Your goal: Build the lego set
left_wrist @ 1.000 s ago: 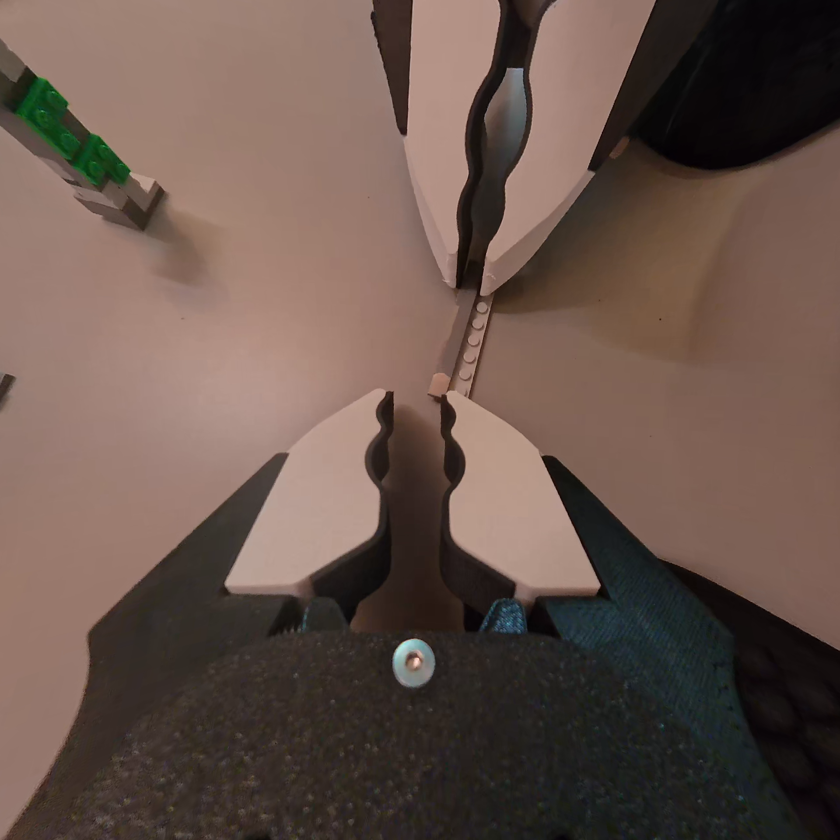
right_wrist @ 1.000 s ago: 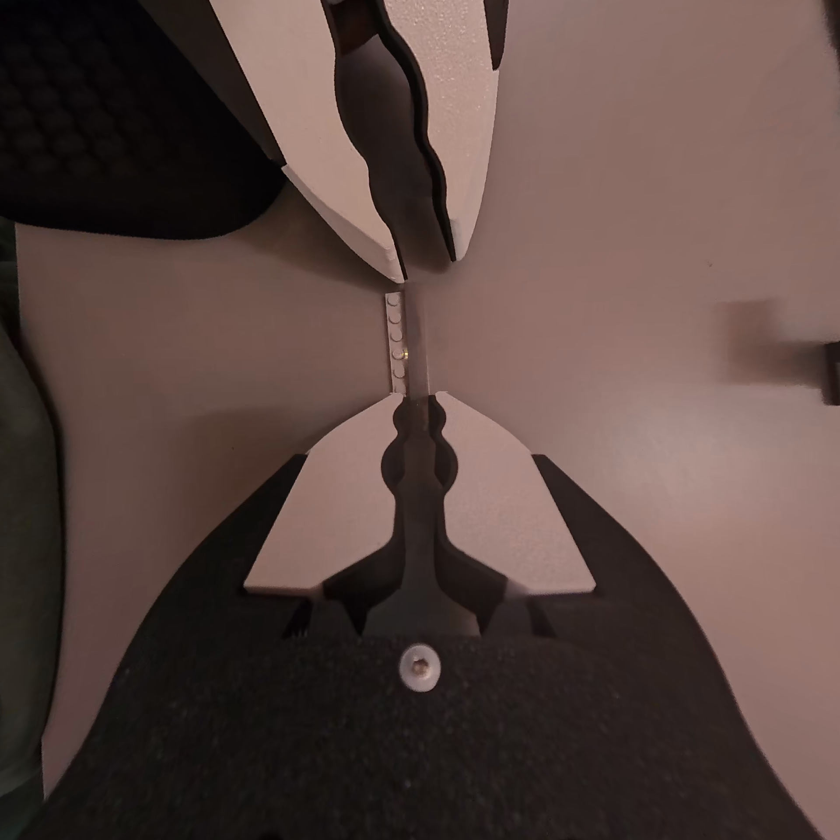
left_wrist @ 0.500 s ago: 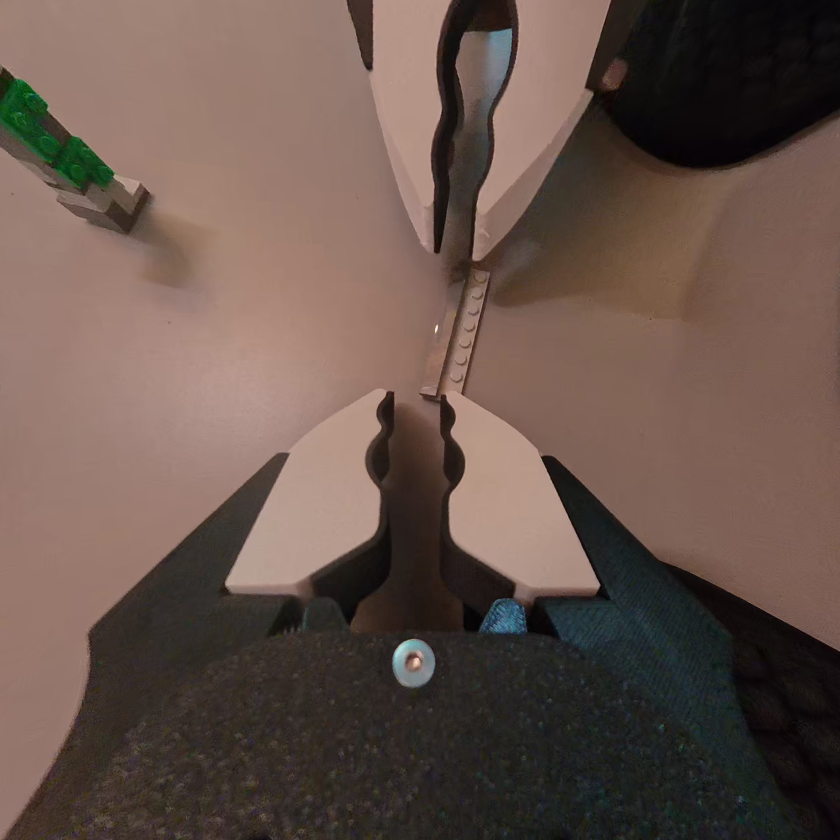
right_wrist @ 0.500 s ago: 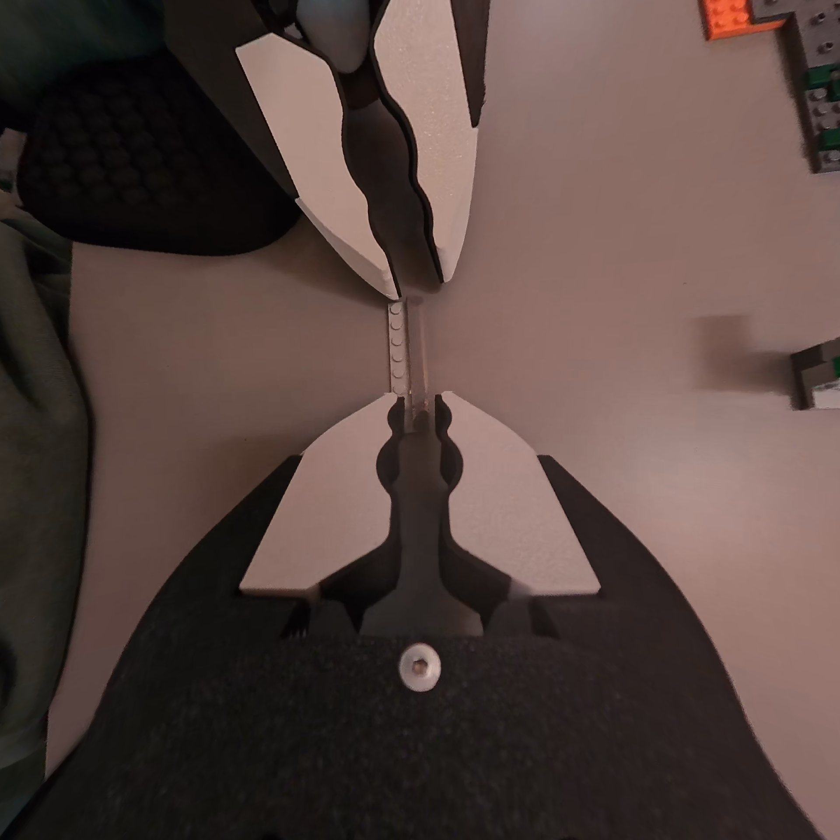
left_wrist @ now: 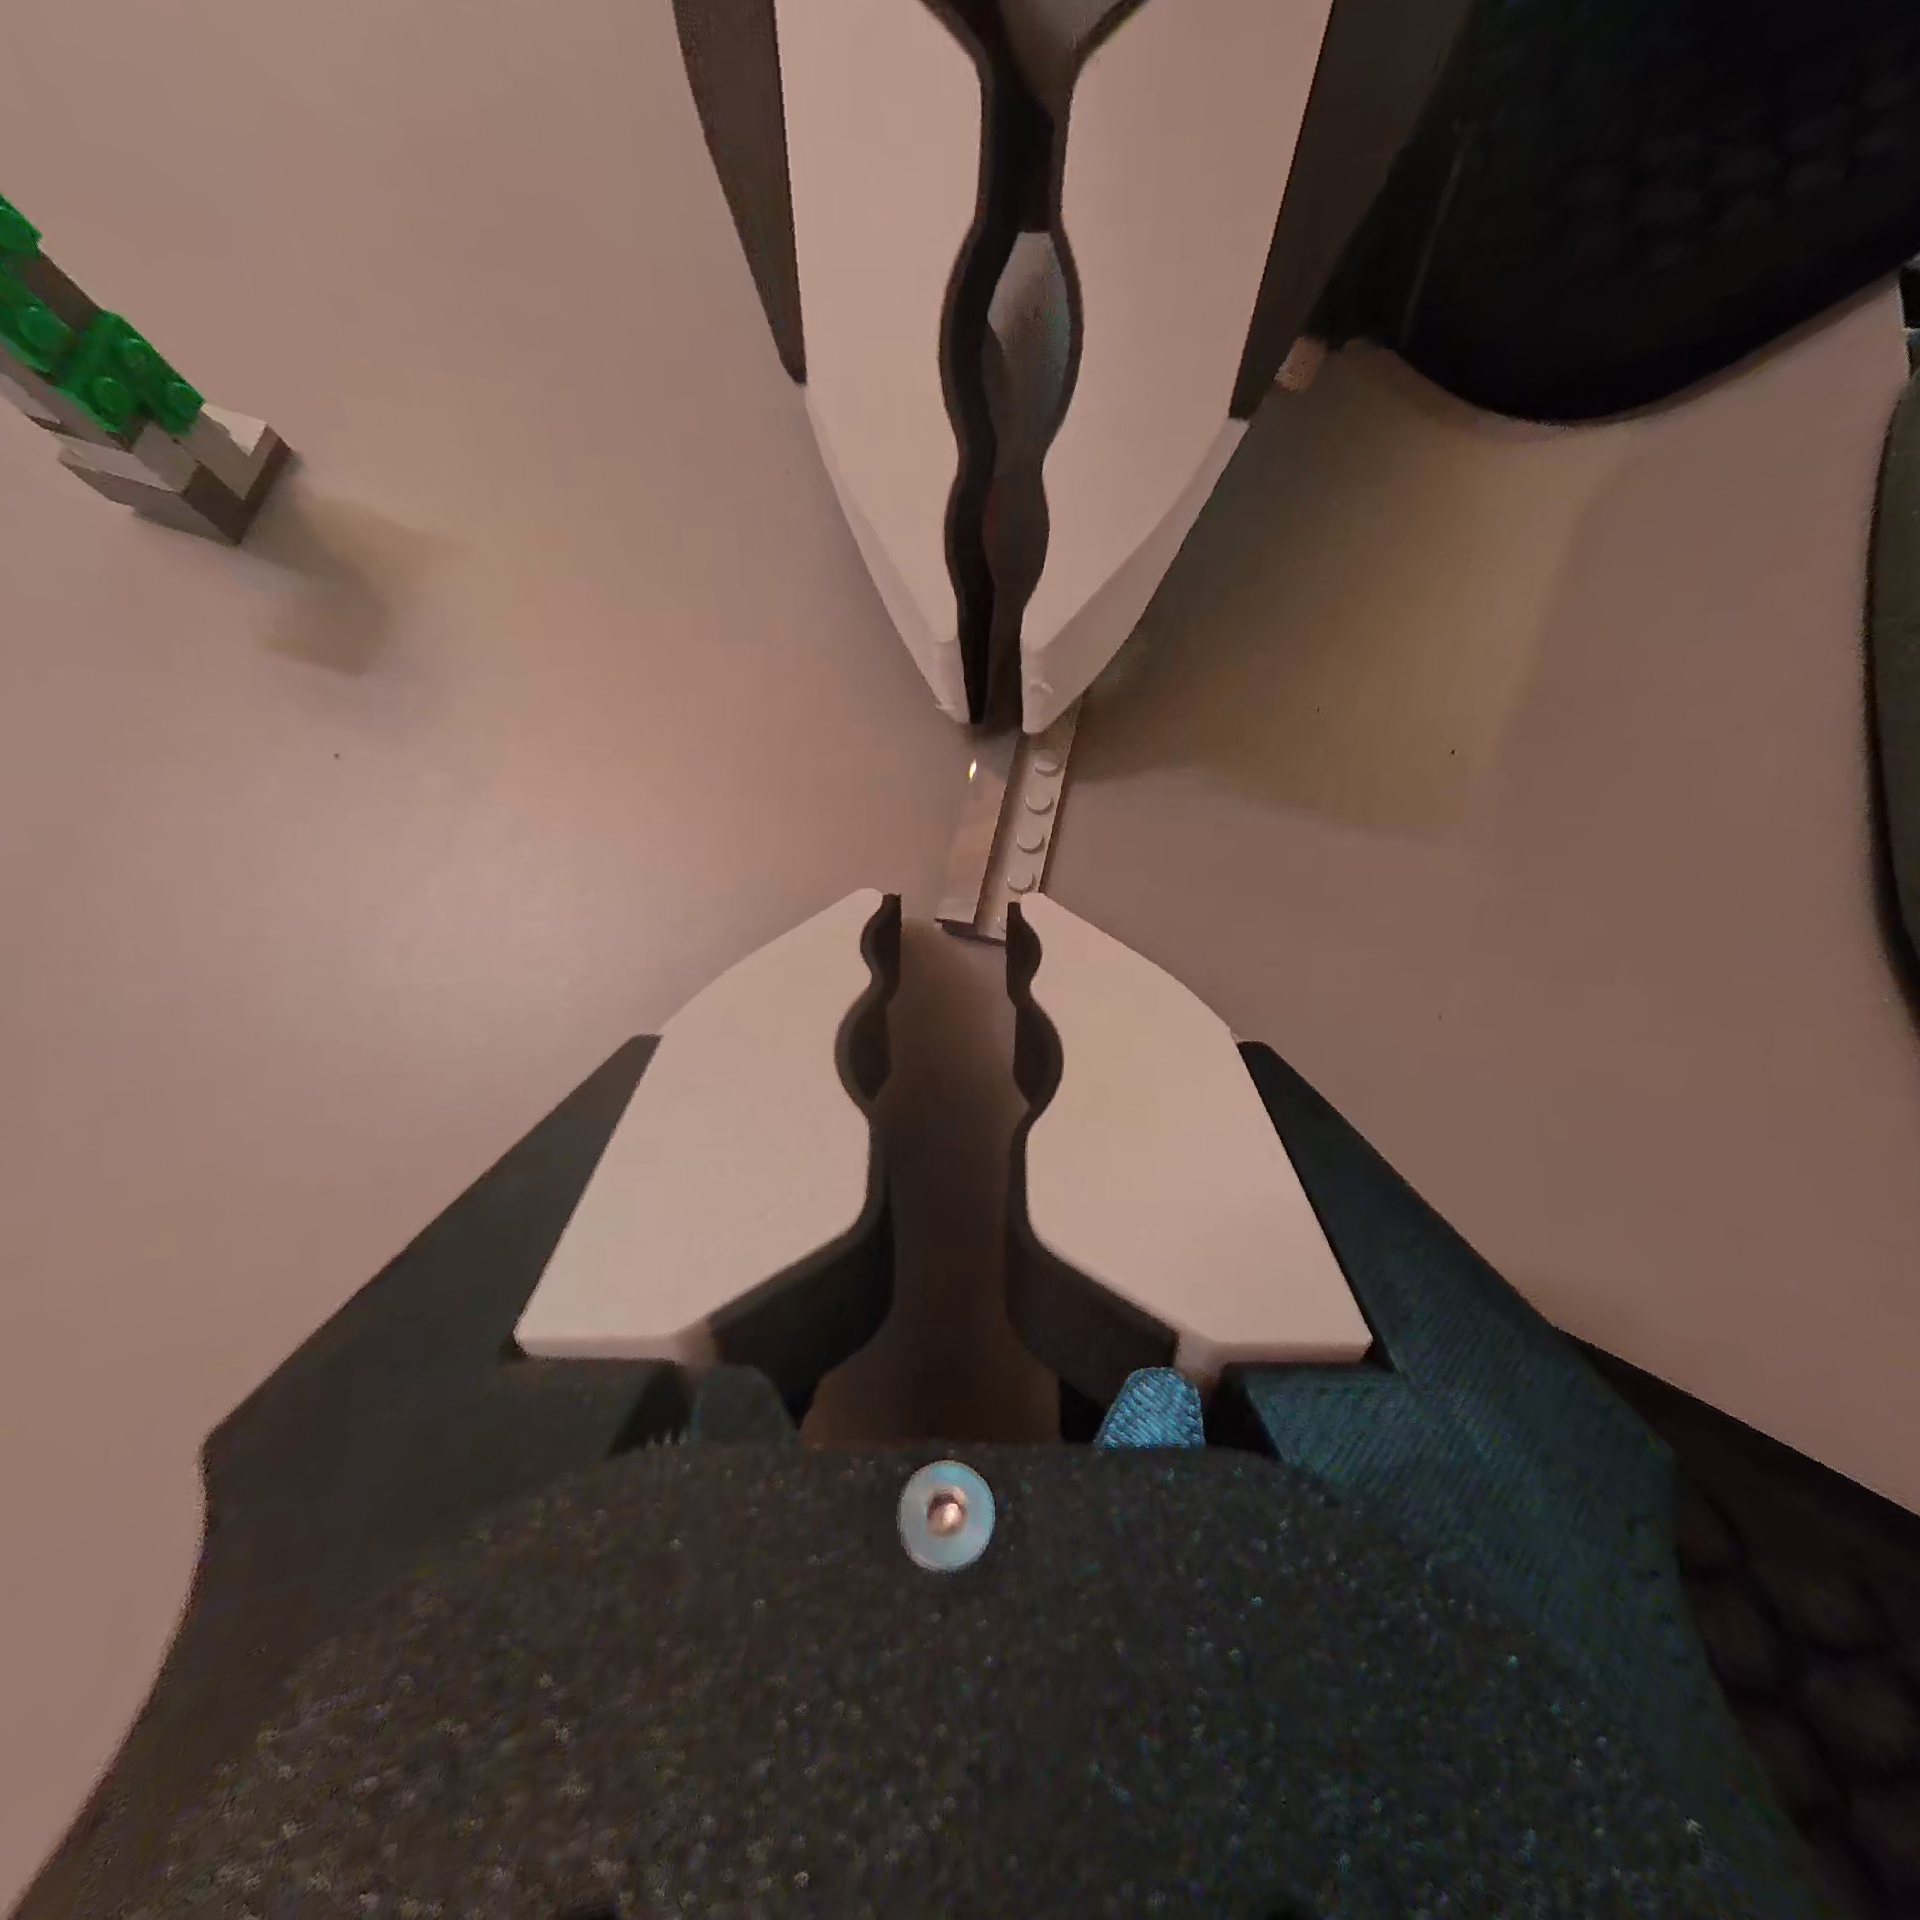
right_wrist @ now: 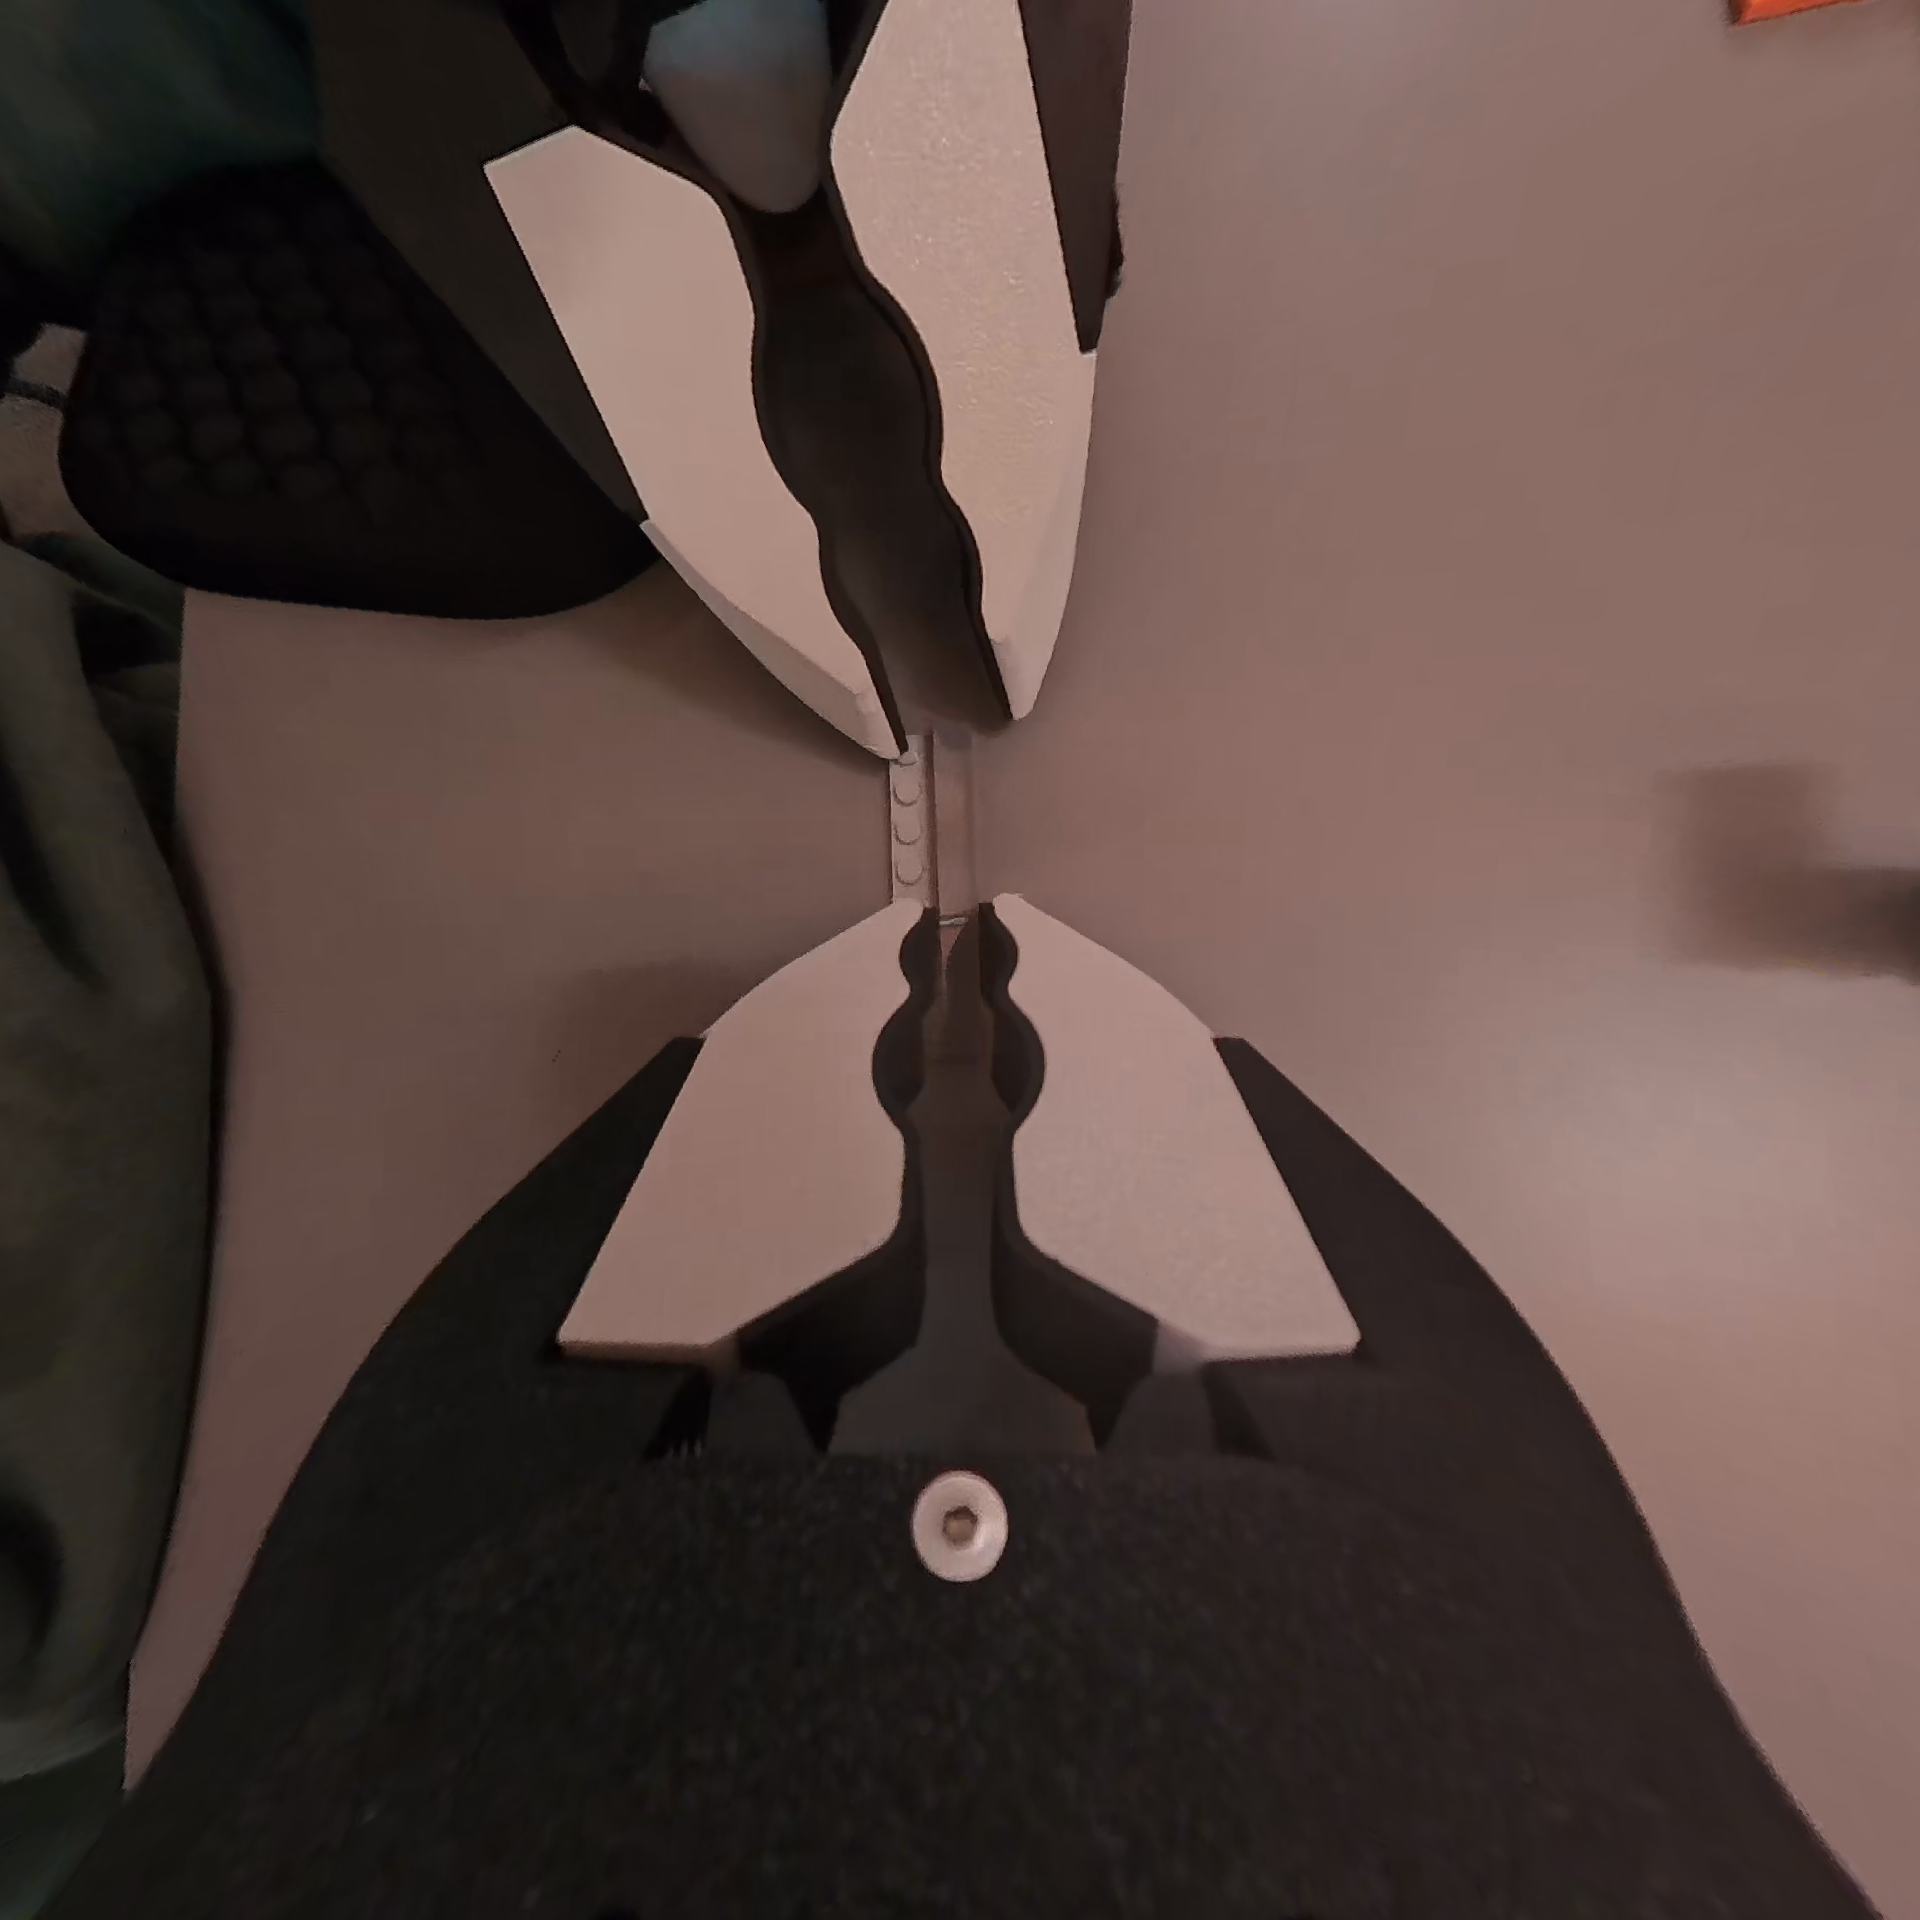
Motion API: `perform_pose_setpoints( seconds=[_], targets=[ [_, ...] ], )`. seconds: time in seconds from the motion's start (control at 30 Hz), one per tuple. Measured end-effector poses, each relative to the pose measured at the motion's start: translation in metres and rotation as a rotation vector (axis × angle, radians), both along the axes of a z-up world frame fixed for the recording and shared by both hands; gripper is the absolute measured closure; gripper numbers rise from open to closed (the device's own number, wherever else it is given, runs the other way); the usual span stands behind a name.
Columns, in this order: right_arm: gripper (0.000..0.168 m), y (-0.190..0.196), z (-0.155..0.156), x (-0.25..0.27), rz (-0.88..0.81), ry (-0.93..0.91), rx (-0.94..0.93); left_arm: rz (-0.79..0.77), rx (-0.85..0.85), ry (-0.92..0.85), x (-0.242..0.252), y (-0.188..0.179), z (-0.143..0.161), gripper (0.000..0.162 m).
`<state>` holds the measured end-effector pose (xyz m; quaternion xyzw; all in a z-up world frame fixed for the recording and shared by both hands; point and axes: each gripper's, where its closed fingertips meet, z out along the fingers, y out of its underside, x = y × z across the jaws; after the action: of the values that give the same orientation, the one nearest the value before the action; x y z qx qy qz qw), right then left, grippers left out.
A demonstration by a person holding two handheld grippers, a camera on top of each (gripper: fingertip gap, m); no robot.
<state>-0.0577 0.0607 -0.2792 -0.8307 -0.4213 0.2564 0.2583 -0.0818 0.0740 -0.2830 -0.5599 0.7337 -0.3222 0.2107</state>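
Pale table (left_wrist: pixel 520 831), one plate (left_wrist: pixel 1023 821), two claws

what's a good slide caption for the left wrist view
Right gripper pinches a long grey lego plate toward the open left gripper.

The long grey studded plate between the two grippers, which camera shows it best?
The left wrist view: the grey plate lies in the open, studs clear, right gripper clamping its far end. The right wrist view shows it too, its near end hidden between that gripper's fingers.
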Motion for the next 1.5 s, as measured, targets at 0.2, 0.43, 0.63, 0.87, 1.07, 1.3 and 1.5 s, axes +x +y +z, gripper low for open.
perform_pose_setpoints(
  seconds=[0.2, 0.43, 0.63, 0.87, 1.07, 1.3, 1.5],
  targets=[
    [0.167, 0.000, -0.003, 0.000, 0.026, -0.043, 0.012, -0.004, -0.009, -0.001, 0.000, -0.001, 0.000, 0.144],
    [0.168, -0.001, -0.003, 0.001, 0.072, -0.131, 0.053, -0.008, -0.012, -0.003, 0.001, -0.002, 0.000, 0.145],
    [0.168, -0.003, -0.003, -0.001, 0.100, -0.169, 0.076, -0.018, -0.010, -0.009, 0.001, -0.004, 0.001, 0.144],
    [0.166, -0.007, -0.001, -0.001, 0.093, -0.137, 0.065, -0.031, -0.004, -0.006, 0.001, -0.007, -0.001, 0.143],
    [0.155, -0.010, 0.004, 0.002, 0.093, -0.105, 0.061, -0.035, -0.005, -0.006, 0.001, -0.008, -0.001, 0.143],
    [0.137, -0.016, -0.009, 0.007, 0.090, -0.208, 0.056, -0.041, -0.005, -0.005, 0.001, -0.009, -0.001, 0.143],
    [0.151, -0.014, -0.010, 0.008, 0.095, -0.244, 0.083, -0.038, -0.004, -0.015, -0.001, -0.007, 0.003, 0.143]
  ],
)
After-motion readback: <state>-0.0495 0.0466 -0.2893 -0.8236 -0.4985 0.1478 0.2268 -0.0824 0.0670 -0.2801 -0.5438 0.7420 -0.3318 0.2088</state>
